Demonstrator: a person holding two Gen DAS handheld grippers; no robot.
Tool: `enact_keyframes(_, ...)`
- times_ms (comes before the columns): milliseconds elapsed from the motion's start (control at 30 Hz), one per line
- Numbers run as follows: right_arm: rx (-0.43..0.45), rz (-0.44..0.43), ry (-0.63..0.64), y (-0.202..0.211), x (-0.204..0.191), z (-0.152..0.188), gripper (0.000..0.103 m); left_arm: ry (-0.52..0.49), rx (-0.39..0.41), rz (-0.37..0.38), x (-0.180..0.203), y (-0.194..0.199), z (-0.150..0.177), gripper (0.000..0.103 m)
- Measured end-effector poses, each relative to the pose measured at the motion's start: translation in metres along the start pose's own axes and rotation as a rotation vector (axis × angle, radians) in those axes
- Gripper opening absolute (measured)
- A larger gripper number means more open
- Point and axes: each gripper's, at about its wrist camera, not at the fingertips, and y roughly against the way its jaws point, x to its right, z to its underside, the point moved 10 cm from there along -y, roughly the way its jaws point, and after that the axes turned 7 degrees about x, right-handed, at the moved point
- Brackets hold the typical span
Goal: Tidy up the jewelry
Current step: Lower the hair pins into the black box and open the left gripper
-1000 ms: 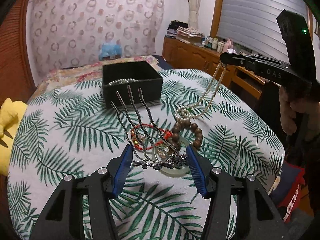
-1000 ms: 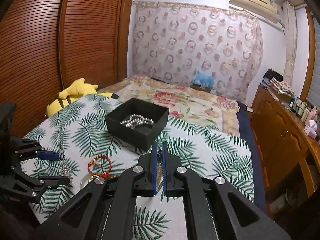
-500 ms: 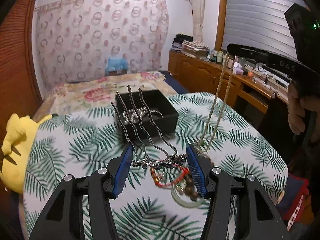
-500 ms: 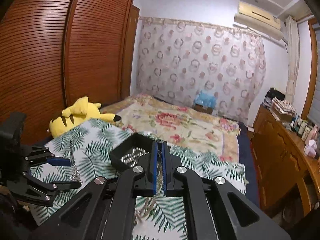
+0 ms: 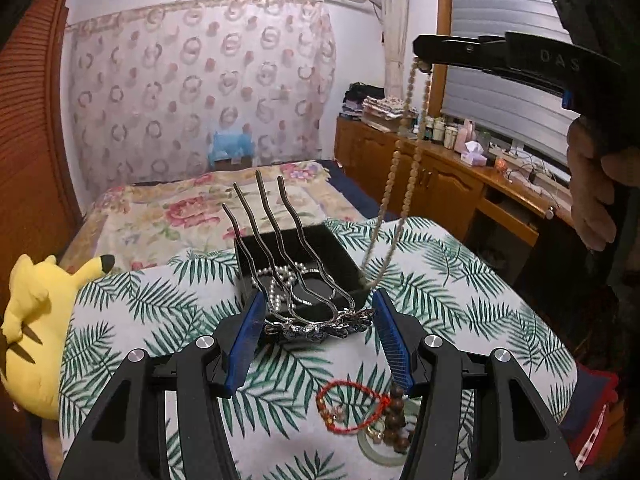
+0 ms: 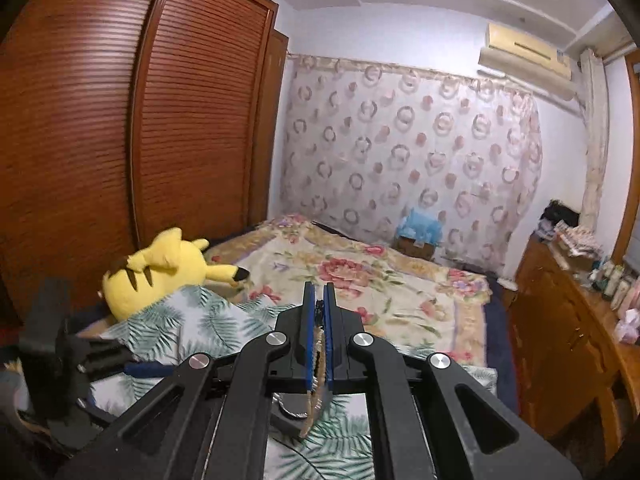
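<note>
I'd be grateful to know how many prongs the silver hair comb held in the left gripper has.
4. The prongs of the hair comb fan upward side by side from its ornate base, rising in front of the black box; none looks hidden.

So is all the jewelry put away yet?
Not yet. One pearl string already lies in the black box. The left tongs hold the silver hair comb, and the right tongs dangle a long bead necklace. The red bracelet, brown beads and green bangle wait on the cloth.
</note>
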Motion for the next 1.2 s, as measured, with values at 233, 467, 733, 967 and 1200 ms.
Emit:
enact_keyframes(233,-0.037,-0.015,-0.029,-0.03,-0.003,0.008,0.005,-0.009,-0.012,-0.019,-0.012,-0.013,-0.009,0.053)
enact_keyframes(467,-0.129,-0.042,-0.09,-0.062,-0.003,0.051,0.005,-0.002,-0.034,-0.019,-0.018,-0.027,-0.013,0.053)
enact_keyframes(733,-0.19,-0.051,-0.169,-0.076,0.005,0.084,0.021,-0.022,-0.057,-0.034,-0.019,-0.048,-0.017,0.053)
enact_keyframes(967,-0.21,-0.021,-0.192,-0.069,0.027,0.112,0.047,-0.06,-0.125,-0.052,-0.018,-0.085,-0.01,0.053)
enact_keyframes(1200,-0.233,0.013,-0.195,-0.051,0.047,0.149,0.047,-0.112,-0.257,-0.097,-0.018,-0.126,0.012,0.053)
